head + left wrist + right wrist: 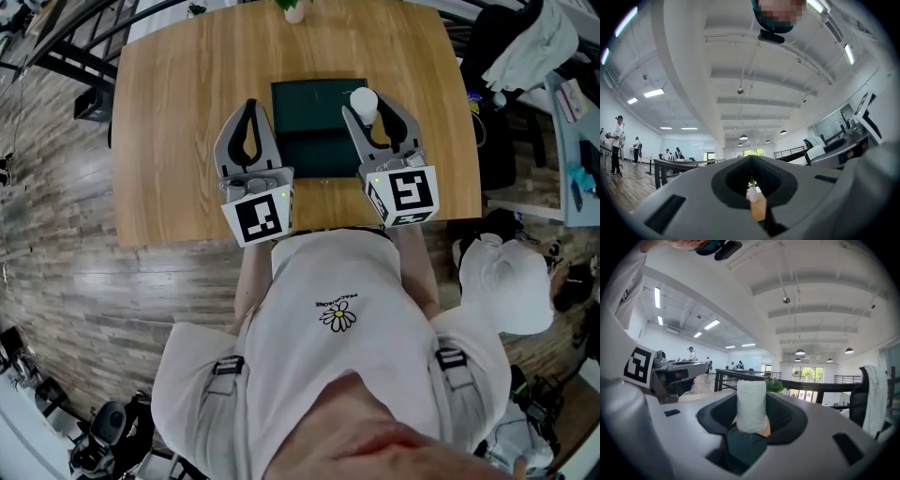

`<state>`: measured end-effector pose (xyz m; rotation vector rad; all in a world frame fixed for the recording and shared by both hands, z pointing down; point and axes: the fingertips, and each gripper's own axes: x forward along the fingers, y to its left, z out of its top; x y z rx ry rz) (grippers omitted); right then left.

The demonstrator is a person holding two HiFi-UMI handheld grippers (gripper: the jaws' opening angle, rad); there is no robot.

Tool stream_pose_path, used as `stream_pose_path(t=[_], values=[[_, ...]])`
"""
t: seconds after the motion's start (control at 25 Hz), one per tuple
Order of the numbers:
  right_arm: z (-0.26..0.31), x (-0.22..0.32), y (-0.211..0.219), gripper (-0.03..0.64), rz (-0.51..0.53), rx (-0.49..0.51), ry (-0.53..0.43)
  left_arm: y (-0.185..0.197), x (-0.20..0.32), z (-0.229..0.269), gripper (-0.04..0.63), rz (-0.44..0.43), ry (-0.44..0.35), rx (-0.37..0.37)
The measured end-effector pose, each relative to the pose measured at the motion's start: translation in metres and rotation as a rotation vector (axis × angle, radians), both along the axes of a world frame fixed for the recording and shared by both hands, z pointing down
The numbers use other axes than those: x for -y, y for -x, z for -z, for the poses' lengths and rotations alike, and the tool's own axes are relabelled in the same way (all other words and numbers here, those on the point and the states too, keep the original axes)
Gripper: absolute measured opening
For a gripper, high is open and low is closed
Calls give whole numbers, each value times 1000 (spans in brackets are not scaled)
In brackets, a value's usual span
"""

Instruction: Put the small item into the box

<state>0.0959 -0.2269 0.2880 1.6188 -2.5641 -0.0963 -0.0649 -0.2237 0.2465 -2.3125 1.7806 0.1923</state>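
The small white item [364, 101] stands upright, clamped in the right gripper [367, 106] at the right rim of the dark box [314, 127], whose hollow lies just leftward; the left gripper [250, 105], jaws together and empty, hangs farther off.

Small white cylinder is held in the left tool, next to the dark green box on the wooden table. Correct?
Wrong side. The right tool holds the small white cylinder, as the right gripper view shows. The left tool is shut and empty. The rest stands: the cylinder is next to the dark green box on the wooden table.
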Motion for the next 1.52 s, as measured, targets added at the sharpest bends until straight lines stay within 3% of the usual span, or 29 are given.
stream_pose_path(t=[0.16, 0.4, 0.72, 0.88, 1.08, 1.24, 1.52], values=[[-22, 6, 20, 186, 138, -167, 86, 1, -4, -4, 14, 11, 5, 17], [-75, 1, 39, 186, 349, -333, 280, 10, -11, -11, 14, 37, 15, 48], [-166, -15, 49, 186, 496, -687, 477, 23, -16, -24, 14, 87, 45, 75], [-202, -29, 55, 186, 583, -819, 571, 32, -21, -27, 14, 105, 55, 134], [-243, -44, 60, 186, 678, -916, 716, 47, -21, -38, 14, 125, 80, 147], [-263, -48, 56, 186, 711, -1015, 741, 52, -20, -42, 14, 131, 94, 154], [-292, -57, 60, 187, 751, -981, 878, 59, -17, -55, 14, 142, 128, 142]])
